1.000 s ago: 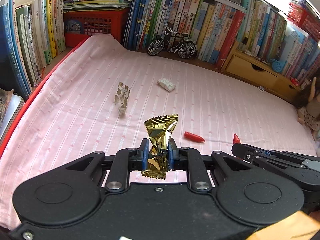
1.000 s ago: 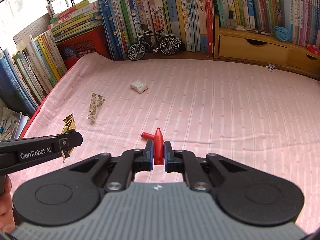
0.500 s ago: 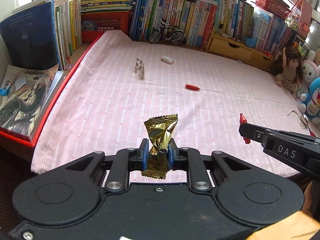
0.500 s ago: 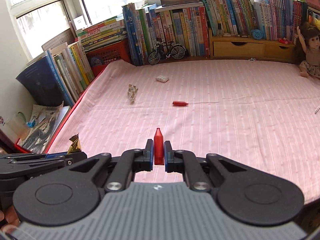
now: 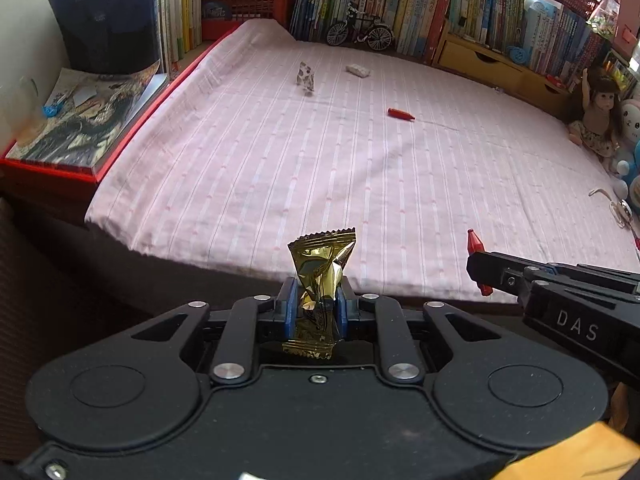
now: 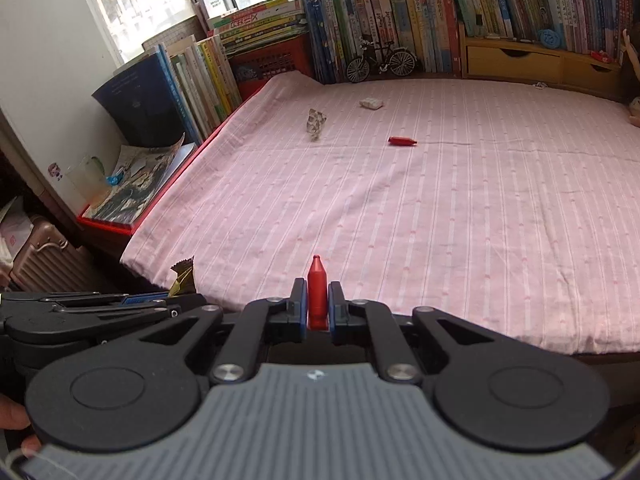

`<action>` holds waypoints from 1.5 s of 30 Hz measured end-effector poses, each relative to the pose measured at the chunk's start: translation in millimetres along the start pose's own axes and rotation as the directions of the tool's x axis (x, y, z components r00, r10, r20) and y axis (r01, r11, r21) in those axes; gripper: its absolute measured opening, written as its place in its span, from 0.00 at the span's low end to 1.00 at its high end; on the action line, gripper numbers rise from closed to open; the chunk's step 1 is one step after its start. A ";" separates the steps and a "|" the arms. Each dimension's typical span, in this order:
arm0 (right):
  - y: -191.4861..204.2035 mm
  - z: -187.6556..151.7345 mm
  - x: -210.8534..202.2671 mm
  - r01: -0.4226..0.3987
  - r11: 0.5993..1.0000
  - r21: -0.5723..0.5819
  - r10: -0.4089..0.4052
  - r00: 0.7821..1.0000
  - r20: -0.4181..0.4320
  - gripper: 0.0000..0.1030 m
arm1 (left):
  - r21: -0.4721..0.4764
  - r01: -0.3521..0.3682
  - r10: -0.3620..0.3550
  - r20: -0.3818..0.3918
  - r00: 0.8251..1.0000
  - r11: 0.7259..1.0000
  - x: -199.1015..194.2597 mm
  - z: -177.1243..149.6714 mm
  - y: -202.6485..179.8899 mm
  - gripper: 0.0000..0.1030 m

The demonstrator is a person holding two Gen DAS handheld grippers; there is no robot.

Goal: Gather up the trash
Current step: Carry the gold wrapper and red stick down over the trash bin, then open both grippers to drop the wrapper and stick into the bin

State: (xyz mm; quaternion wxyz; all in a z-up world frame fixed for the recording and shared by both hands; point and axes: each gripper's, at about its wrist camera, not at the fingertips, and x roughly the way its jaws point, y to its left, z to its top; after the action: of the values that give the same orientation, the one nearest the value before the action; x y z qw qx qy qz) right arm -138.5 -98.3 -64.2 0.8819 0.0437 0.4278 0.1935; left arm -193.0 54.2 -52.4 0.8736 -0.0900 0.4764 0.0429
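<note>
Moved: both grippers pulled back off the bed w/ their loads; the bed edge now shows in both views, and loose trash sits farther off than a sec ago.
Gold wrapper (image 5: 320,280): clamped mid-body in left gripper (image 5: 316,306), standing upright, top crimp above the pads. Prob. very light, crinkly foil, slick; a pinch at the twisted waist looks best, crimped ends would slip.
Red cap-like piece (image 6: 317,294): right gripper (image 6: 317,312) closed tight on it, tip up. Prob. light, stiff plastic, smooth; hold the straight sides, not the taper.
Left on bed: 2nd red piece (image 6: 402,141) lying flat; patterned wrapper (image 6: 316,123) standing crumpled; white wad (image 6: 371,103) near the toy bike (image 6: 380,60). All well apart on pink sheet (image 6: 440,220).
Bin: not in view.
Writing: "DAS" on right gripper body in left view; wrapper print and book spines (image 5: 400,16) too small to read.
</note>
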 end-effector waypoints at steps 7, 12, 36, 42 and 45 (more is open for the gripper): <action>-3.4 -42.0 -2.3 -0.057 0.998 -0.023 0.054 0.994 -0.094 0.14 | -0.037 -0.037 0.034 -0.084 0.996 0.999 1.3 -44.7 -2.5 0.18; -7.3 -73.2 2.1 -0.069 0.998 -0.001 0.068 0.985 -0.157 0.14 | -0.030 -0.061 0.057 -0.129 0.990 0.998 7.6 -62.2 2.0 0.18; -13.9 -161.6 87.9 0.105 0.982 0.159 -0.045 0.938 -0.343 0.17 | 0.108 0.064 -0.012 -0.424 0.906 0.992 147.5 -143.5 13.5 0.23; -6.4 -159.5 93.9 0.138 0.975 0.174 -0.072 0.937 -0.342 0.21 | 0.136 0.070 -0.003 -0.437 0.899 0.988 155.2 -142.3 12.9 0.47; -2.7 -158.7 94.9 0.151 0.972 0.179 -0.082 0.936 -0.342 0.21 | 0.149 0.065 0.008 -0.442 0.897 0.987 157.7 -142.1 15.3 0.50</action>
State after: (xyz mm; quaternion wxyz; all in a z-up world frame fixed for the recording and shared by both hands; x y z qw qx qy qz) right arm -207.1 -78.8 -234.9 0.7981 0.0742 0.5894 0.1008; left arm -227.1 39.3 -262.0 0.7478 -0.0340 0.6624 -0.0299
